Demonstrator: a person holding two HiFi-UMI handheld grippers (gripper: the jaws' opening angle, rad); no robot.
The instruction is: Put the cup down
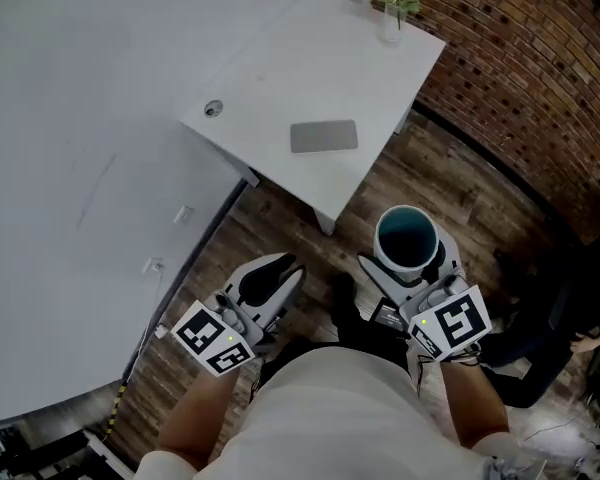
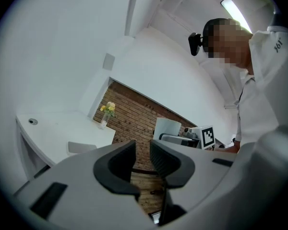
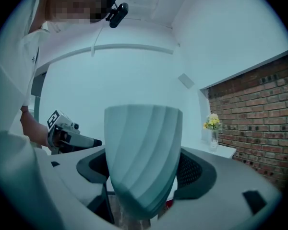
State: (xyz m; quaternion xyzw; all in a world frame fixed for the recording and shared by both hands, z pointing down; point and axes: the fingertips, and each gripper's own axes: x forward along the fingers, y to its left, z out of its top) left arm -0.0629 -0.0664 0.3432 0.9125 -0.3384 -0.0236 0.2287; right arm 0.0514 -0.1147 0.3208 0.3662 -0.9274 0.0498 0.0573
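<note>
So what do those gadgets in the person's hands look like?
Both the left gripper and the right gripper are light grey plastic shells with two black-padded jaws. Each carries a white cube printed with black square markers. The person wears a white shirt.

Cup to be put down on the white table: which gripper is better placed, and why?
Right. The right gripper grips the cup upright between its fingers; the left gripper is empty, its fingers slightly apart.
</note>
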